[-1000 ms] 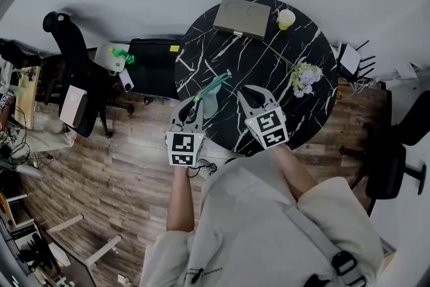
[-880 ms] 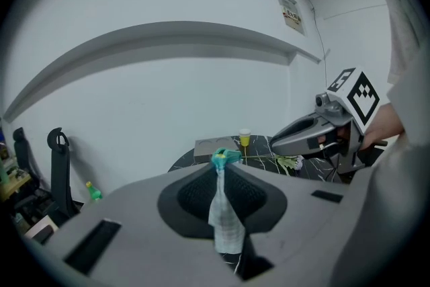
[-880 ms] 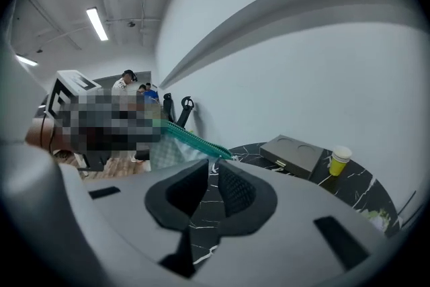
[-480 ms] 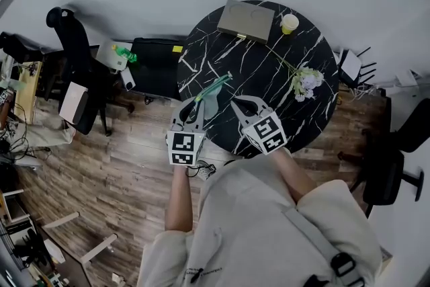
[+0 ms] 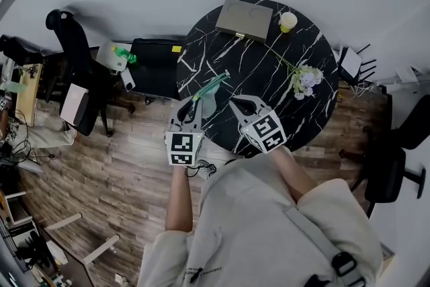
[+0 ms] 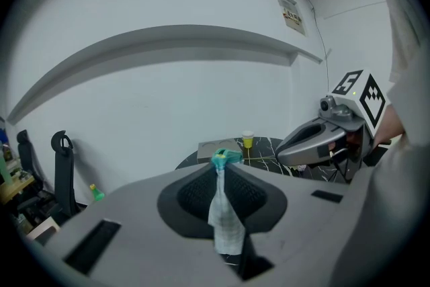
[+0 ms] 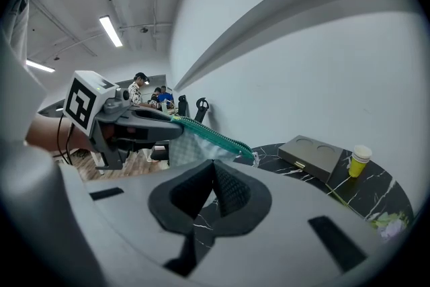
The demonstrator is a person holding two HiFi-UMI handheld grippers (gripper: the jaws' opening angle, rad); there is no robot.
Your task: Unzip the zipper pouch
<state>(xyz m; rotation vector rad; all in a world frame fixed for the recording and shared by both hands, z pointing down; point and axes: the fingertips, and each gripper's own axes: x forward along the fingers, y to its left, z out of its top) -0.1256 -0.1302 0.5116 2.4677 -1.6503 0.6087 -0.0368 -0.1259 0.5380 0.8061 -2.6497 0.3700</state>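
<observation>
The zipper pouch [image 5: 209, 95] is pale mesh with a teal zipper [image 7: 213, 138] along its top. It hangs over the near left edge of the black marble table [image 5: 269, 70]. My left gripper [image 5: 191, 111] is shut on one end of it; in the left gripper view the cloth [image 6: 226, 225] stands pinched between the pads, with the teal zipper end [image 6: 225, 158] above. My right gripper [image 5: 236, 104] sits just right of the pouch. Its jaws have just been closing and now meet [image 7: 215, 170] with nothing seen between them. The pouch hangs just beyond their tips.
On the table's far side lie a flat grey box [image 5: 244, 18], a yellow cup [image 5: 287, 21] and a flower sprig [image 5: 306, 80]. A black case [image 5: 153, 64] and an office chair [image 5: 74, 57] stand on the wooden floor to the left. People stand far off [image 7: 151, 96].
My right gripper has swung left toward the pouch and its spread jaws have come together. The left gripper and the pouch have stayed put.
</observation>
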